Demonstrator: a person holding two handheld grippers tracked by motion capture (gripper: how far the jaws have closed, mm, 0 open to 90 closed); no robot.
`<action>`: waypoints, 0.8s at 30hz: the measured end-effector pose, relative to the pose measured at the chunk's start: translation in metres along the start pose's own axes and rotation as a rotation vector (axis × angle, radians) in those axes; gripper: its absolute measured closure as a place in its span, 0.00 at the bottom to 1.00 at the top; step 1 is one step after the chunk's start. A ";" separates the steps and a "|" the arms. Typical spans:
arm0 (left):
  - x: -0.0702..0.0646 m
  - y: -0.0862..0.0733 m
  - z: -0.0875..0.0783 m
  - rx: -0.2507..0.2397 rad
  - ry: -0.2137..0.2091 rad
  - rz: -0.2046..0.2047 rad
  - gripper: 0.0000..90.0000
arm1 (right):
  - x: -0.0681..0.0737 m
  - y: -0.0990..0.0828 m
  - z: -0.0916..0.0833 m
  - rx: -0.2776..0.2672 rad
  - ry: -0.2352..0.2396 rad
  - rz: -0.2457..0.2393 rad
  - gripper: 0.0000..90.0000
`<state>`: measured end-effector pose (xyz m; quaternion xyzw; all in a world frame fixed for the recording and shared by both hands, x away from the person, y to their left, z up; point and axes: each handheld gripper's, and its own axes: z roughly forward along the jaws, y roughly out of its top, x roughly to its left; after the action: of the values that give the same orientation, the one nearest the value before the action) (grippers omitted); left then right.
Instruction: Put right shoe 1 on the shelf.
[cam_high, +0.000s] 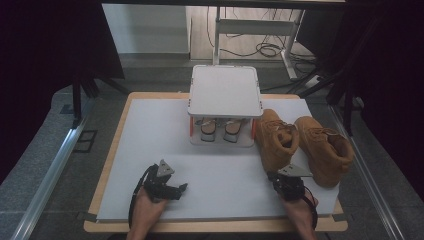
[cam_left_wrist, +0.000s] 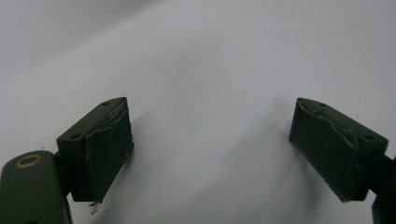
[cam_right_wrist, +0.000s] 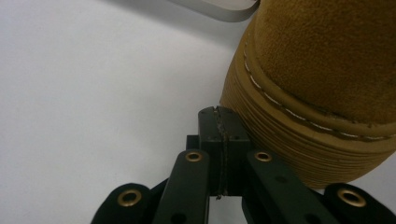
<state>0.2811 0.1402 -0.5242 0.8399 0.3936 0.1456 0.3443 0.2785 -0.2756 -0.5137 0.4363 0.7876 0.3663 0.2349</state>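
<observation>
Tan boot (cam_right_wrist: 327, 70) beside closed right gripper (cam_right_wrist: 219, 116); left gripper (cam_left_wrist: 210, 140) gapes.

Tan boots (cam_high: 300, 145) crowd the table's (cam_high: 150, 135) right; left seems open.

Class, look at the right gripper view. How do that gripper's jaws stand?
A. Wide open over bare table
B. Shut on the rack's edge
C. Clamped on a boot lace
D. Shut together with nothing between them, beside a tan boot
D: the right gripper has its jaws pressed flat together, empty, right beside the tan boot.
</observation>
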 end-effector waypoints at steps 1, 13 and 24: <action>0.000 0.000 0.000 0.000 0.000 0.000 0.14 | 0.000 0.000 0.000 -0.001 -0.002 -0.002 1.00; 0.000 0.000 0.000 0.000 0.000 0.001 0.14 | -0.011 -0.006 -0.007 -0.002 -0.015 0.013 1.00; 0.000 0.000 0.000 -0.001 0.001 0.001 0.14 | -0.016 -0.009 -0.012 -0.003 0.007 0.020 0.89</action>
<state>0.2810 0.1402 -0.5242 0.8399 0.3933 0.1462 0.3443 0.2735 -0.2974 -0.5127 0.4427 0.7832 0.3714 0.2294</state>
